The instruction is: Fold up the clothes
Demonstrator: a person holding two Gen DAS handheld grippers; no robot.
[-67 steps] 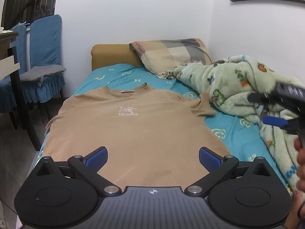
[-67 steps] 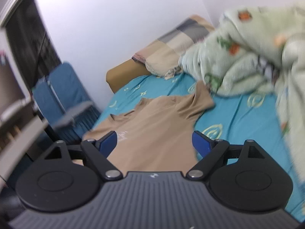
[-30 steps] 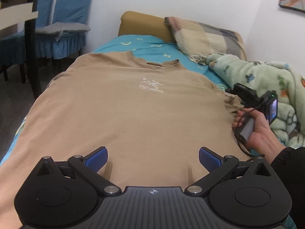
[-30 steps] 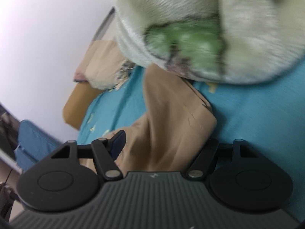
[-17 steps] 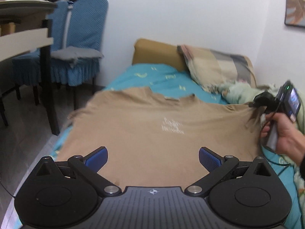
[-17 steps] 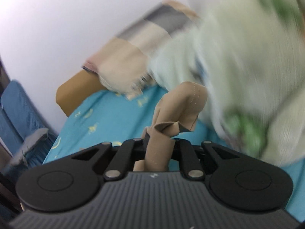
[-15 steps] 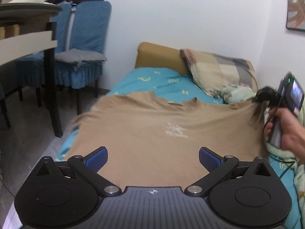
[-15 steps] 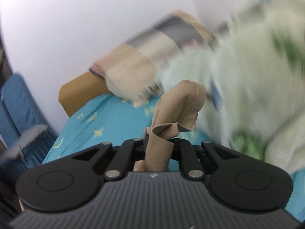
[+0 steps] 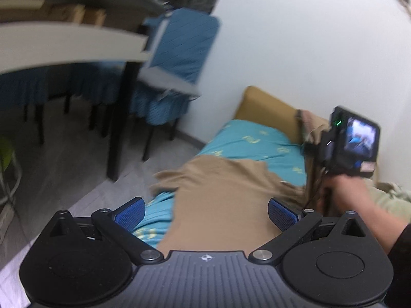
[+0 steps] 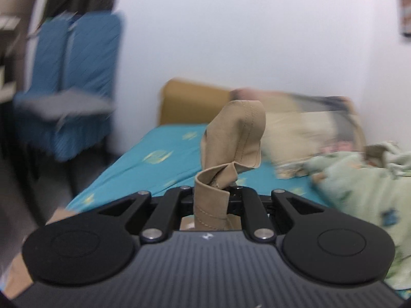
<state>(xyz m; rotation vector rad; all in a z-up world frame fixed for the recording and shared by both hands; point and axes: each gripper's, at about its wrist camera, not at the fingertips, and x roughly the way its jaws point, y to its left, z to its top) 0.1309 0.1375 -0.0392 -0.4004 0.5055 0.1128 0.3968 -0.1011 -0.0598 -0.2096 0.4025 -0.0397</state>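
Tan shirt (image 9: 226,205) on the bed (image 9: 257,141): right gripper (image 10: 223,200) pinches its sleeve (image 10: 236,136) up to fold it over; left gripper (image 9: 205,211) hangs wide apart, holding nothing.

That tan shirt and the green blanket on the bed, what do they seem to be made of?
The tan shirt, pinched in the right gripper, looks like a soft matte knit, probably cotton: it curls limply and shows a stitched hem. The green blanket looks like fleece or plush, judging by its fuzzy, puffy surface, though blur leaves this open.
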